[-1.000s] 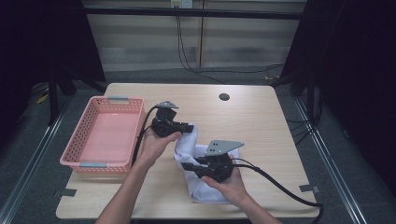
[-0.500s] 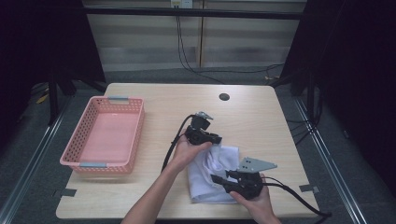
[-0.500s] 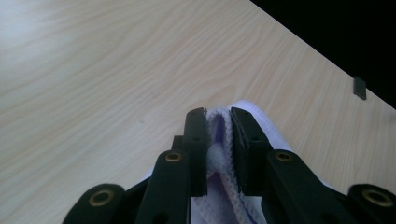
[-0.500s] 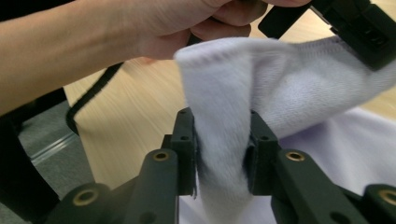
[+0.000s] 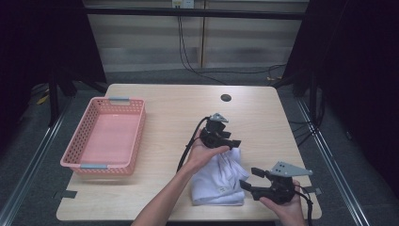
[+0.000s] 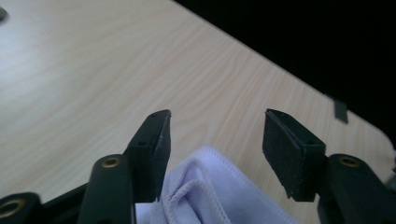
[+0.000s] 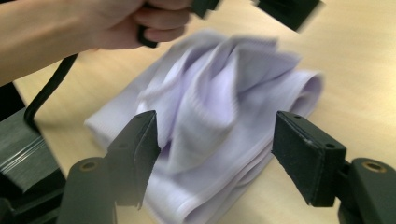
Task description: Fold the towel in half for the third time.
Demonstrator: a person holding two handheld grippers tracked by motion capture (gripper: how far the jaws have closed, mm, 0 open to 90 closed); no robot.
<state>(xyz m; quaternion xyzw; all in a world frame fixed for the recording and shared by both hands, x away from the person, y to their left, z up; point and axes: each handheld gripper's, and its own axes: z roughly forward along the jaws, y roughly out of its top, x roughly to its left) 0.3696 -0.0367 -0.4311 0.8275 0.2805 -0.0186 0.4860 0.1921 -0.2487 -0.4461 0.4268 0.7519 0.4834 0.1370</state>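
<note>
Your left gripper (image 5: 234, 143) and right gripper (image 5: 248, 179) both gaped, grasping nothing. White cloth (image 5: 220, 176) lay crumpled at table's (image 5: 164, 99) 5 o'clock, long axis 12-to-6; small tag on it unreadable.

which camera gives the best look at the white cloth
The right gripper view: the white cloth spreads between its open jaws, folds visible though blurred. The high view shows it small on the table; the left gripper view catches one hemmed edge.
</note>
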